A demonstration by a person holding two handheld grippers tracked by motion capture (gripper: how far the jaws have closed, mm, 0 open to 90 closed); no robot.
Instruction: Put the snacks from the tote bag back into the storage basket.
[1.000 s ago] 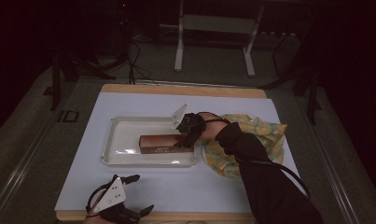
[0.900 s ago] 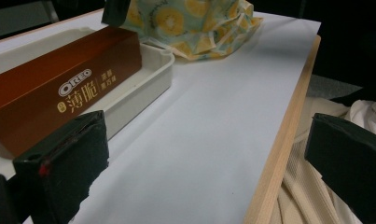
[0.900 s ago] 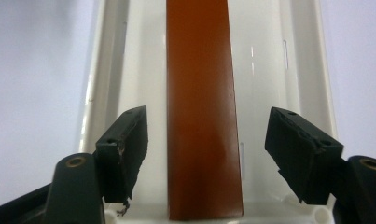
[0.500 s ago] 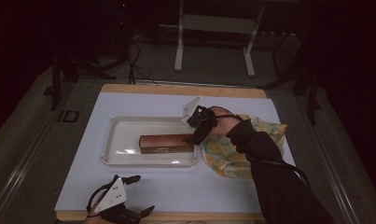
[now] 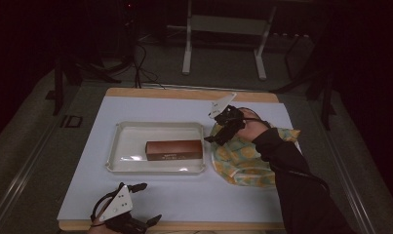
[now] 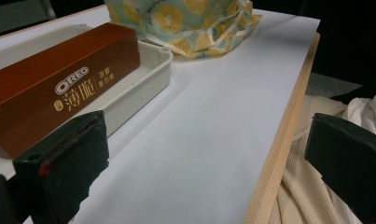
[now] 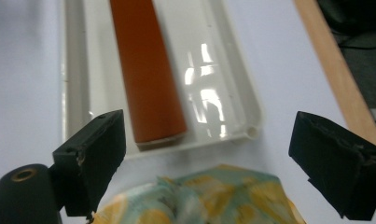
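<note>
A brown Oreo box [image 5: 174, 149] lies in the white tray [image 5: 130, 140], toward its right end; the box [image 6: 50, 88] also fills the upper left of the left gripper view, and the box [image 7: 146, 65] runs lengthwise in the right gripper view. My right gripper [image 5: 221, 130] hangs open just right of the tray, over the near edge of a yellow-patterned cloth [image 5: 243, 158], with nothing between its fingers. My left gripper [image 5: 145, 202] rests open at the table's front edge, left of centre, well apart from the tray.
The white mat [image 5: 199, 195] covers the wooden table, whose front edge [image 6: 279, 140] runs beside the left gripper. The crumpled cloth [image 6: 185, 23] lies right of the tray. Metal stand legs [image 5: 186, 44] and cables sit on the dark floor beyond the table.
My right gripper has let go of the box's right end and drawn back to the right and up, off the tray and over the cloth. The left gripper has stayed put.
</note>
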